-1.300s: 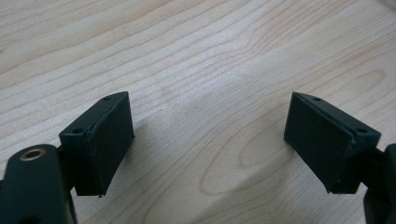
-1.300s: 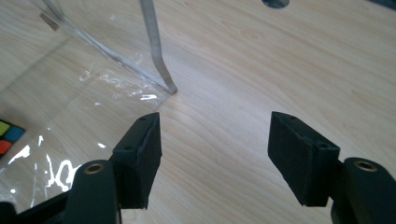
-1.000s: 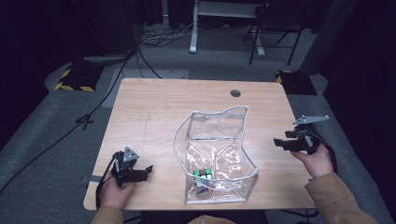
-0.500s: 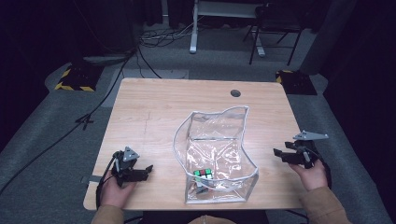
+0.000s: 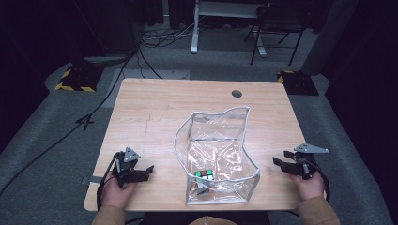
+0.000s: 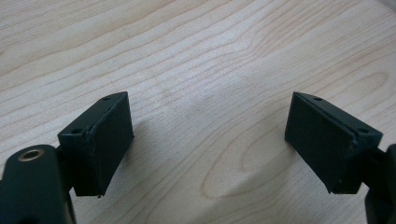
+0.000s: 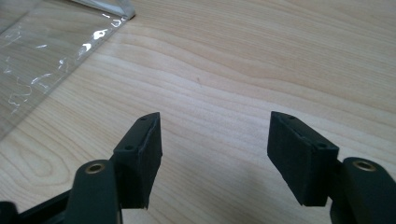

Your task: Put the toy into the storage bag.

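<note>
Cube [image 5: 204, 176] inside bag [image 5: 234, 126], high view.

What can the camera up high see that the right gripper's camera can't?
The high view takes in the whole clear bag, the colourful cube inside it, the left gripper and the person's hands. The right gripper view gives a close look at its own open black fingers with nothing between them. Both show the wooden table and some of the bag's clear plastic.
</note>
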`<act>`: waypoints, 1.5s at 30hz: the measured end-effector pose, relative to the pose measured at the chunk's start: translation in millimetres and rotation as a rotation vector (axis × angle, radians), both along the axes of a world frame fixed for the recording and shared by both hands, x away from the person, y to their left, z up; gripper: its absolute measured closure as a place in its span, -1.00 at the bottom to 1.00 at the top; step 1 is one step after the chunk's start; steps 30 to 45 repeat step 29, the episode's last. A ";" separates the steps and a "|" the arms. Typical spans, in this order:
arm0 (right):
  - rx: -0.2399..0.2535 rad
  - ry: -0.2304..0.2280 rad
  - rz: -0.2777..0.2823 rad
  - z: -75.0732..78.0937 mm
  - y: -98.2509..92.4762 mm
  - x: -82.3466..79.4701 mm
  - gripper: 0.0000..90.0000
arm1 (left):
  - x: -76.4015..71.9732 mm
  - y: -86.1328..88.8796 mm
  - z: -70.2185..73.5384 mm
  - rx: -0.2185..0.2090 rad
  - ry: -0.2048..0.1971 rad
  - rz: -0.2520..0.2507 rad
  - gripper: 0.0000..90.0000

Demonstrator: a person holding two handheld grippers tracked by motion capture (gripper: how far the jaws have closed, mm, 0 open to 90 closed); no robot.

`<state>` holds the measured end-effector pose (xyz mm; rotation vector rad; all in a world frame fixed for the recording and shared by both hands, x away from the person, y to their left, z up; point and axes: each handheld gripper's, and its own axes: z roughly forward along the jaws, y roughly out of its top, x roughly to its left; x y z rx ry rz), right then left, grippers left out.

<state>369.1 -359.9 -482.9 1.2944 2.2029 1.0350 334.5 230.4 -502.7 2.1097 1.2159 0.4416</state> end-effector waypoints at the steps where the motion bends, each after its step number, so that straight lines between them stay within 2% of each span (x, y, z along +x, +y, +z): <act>1: 0.002 -0.005 0.005 -2.5 0.2 -1.1 -0.21 | 0.0 0.0 0.0 0.000 0.000 0.000 -0.65; 3: 0.004 0.005 0.003 -5.7 1.7 -2.9 -0.21 | 0.1 0.0 0.0 0.001 -0.001 0.000 -0.65; 9: -0.048 0.011 0.029 -14.9 2.4 -3.0 -0.23 | 0.0 0.0 0.0 0.000 0.000 0.000 -0.65; 12: -0.053 -0.002 0.043 -15.9 2.0 -2.1 -0.25 | 0.0 -0.1 0.0 -0.001 0.001 0.000 -0.65; 15: -0.043 -0.030 0.058 -19.6 0.4 -2.5 -0.37 | 0.0 -0.1 -0.1 -0.001 0.001 -0.001 -0.65; 17: -0.037 -0.028 0.061 -20.0 0.6 -1.7 -0.43 | 0.0 -0.1 -0.1 -0.001 0.001 0.000 -0.65; 20: -0.049 -0.025 0.095 -20.5 0.9 -0.6 -0.57 | 0.0 -0.1 -0.1 -0.001 0.001 0.000 -0.65; 22: -0.048 -0.016 0.086 -20.6 1.7 -0.7 -0.65 | 0.0 -0.1 -0.1 -0.001 0.001 0.000 -0.65; 45: -0.050 -0.015 0.087 -20.7 1.7 -1.0 -0.66 | 0.0 -0.1 0.0 -0.001 0.001 0.000 -0.65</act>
